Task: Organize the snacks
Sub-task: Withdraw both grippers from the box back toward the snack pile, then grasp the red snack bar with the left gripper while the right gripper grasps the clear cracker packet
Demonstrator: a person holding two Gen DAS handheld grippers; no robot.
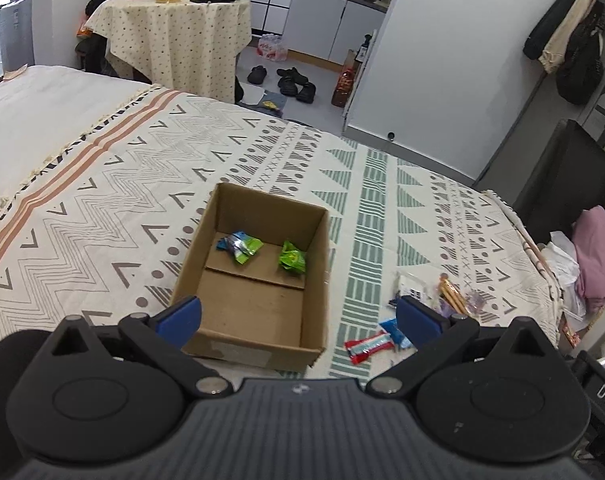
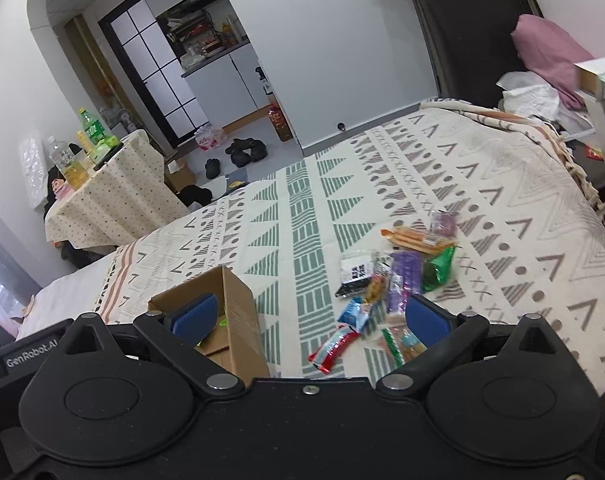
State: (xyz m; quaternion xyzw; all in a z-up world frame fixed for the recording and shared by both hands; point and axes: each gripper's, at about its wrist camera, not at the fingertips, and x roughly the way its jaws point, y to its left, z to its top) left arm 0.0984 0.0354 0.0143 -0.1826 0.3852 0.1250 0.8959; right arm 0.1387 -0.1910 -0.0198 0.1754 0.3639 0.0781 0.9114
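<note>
An open cardboard box [image 1: 258, 272] sits on the patterned bed cover. Inside it lie a blue-green snack packet [image 1: 240, 245] and a green packet [image 1: 291, 259]. My left gripper [image 1: 298, 320] hangs open above the box's near wall, nothing between its blue pads. Right of the box a red packet [image 1: 368, 347] and a blue one [image 1: 394, 330] lie on the cover. In the right wrist view, my right gripper [image 2: 308, 318] is open and empty over the gap between the box [image 2: 230, 312] and a loose pile of snacks [image 2: 398, 276], including a red packet [image 2: 333, 346] and a green one [image 2: 436, 268].
The bed cover [image 1: 142, 184] stretches wide to the left and far side. A small table with a dotted cloth [image 1: 174, 36] holds bottles beyond the bed. A black chair [image 1: 562, 176] and pink cloth [image 1: 594, 252] stand at the bed's right edge. Shoes [image 1: 290, 82] lie on the floor.
</note>
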